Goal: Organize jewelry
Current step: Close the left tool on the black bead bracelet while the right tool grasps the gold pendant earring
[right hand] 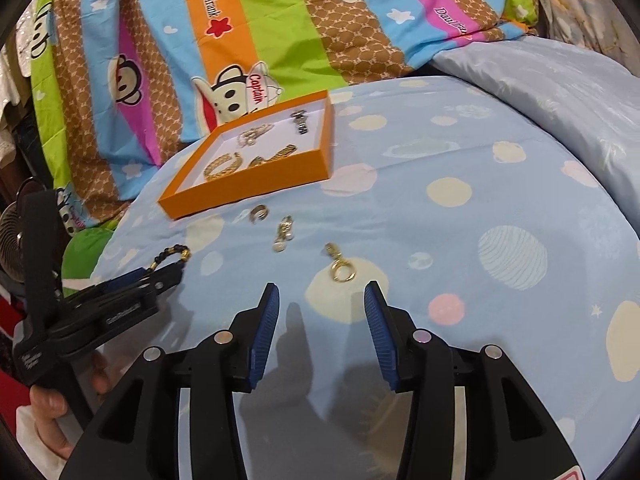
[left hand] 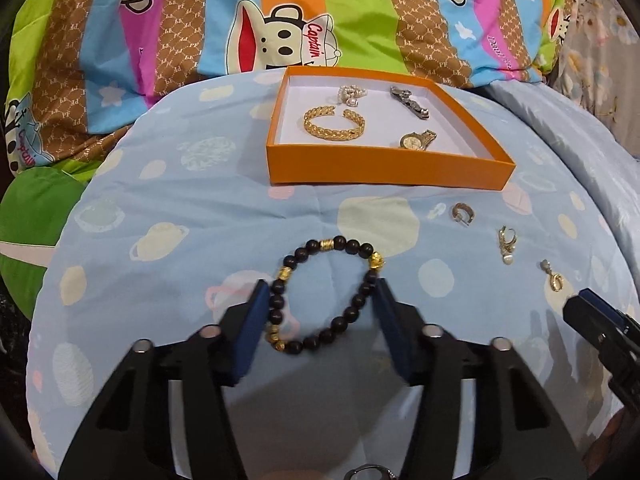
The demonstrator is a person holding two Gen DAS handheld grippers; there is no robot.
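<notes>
Left wrist view: left hand-held gripper [left hand: 320, 312] jaws straddling beaded bracelet [left hand: 320, 300], pads at the beads, grip unclear; elastic loop could squirt out. Right hand-held gripper [right hand: 322, 320] open, gold ring charm [right hand: 342, 270] just ahead. Orange box [left hand: 384, 168] further ahead. Quilt print: "Captain"

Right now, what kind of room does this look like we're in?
Most likely a bedroom: the orange jewelry box sits on a pale blue planet-print bedsheet, with a striped cartoon-monkey quilt bunched up behind it.
</notes>
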